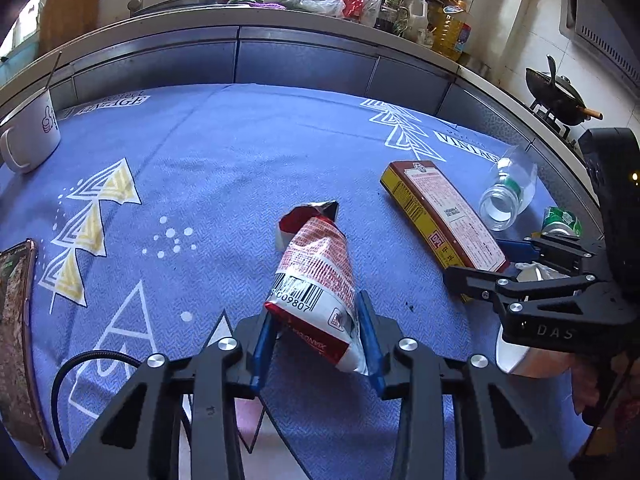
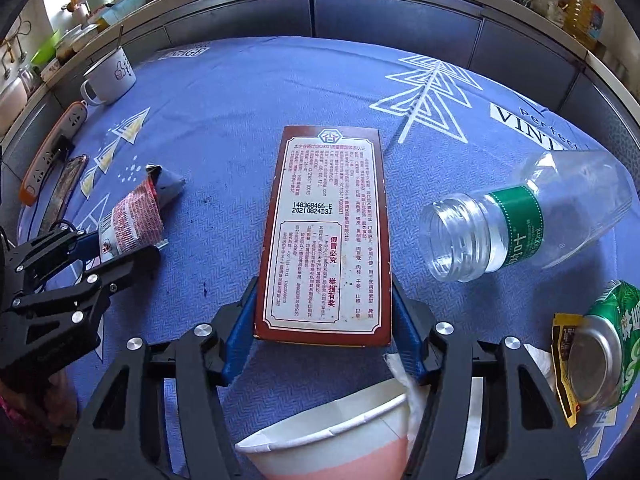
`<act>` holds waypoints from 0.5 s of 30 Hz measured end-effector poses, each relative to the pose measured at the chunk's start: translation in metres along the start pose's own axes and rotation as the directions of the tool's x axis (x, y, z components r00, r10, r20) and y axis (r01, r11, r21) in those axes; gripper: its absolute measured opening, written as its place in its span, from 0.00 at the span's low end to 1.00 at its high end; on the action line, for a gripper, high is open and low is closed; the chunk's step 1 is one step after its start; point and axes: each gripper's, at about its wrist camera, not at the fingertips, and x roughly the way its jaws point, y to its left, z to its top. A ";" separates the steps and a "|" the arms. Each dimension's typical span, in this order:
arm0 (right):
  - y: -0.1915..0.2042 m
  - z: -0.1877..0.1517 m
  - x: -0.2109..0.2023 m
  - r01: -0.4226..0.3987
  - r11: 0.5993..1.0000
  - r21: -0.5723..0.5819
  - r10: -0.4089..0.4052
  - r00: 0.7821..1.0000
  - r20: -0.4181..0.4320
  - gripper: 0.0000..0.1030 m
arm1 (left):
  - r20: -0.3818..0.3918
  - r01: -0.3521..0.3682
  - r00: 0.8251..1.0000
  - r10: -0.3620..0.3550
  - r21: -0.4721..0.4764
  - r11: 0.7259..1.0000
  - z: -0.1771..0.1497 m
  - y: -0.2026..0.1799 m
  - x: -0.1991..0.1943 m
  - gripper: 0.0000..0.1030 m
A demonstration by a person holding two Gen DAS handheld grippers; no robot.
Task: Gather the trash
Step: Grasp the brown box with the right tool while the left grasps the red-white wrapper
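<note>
A red and white snack bag (image 1: 316, 264) lies crumpled on the blue tablecloth (image 1: 240, 152). My left gripper (image 1: 316, 312) is shut on its near end, a blue pad pressing each side. A long brown and yellow box (image 2: 324, 232) lies flat, label up. My right gripper (image 2: 324, 284) is shut on its near end, with the pads against both long edges. In the left wrist view the right gripper (image 1: 484, 260) sits at the box (image 1: 440, 212). In the right wrist view the left gripper (image 2: 120, 246) holds the snack bag (image 2: 136, 220).
A clear bottle (image 2: 532, 216) lies uncapped right of the box, with a crushed green can (image 2: 608, 344) and a yellow wrapper (image 2: 562, 344) nearer. A paper cup (image 2: 332, 432) and tissue (image 2: 400, 372) lie under the right gripper. A mug (image 1: 28, 136), phone (image 1: 16, 320) and power strip (image 2: 52, 148) occupy the left.
</note>
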 end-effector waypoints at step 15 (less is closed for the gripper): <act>0.000 -0.019 -0.085 -0.242 0.968 0.069 0.216 0.940 0.263 0.56 | 0.080 0.206 0.977 -0.198 -0.103 0.973 -0.007 0.020 -0.054 0.18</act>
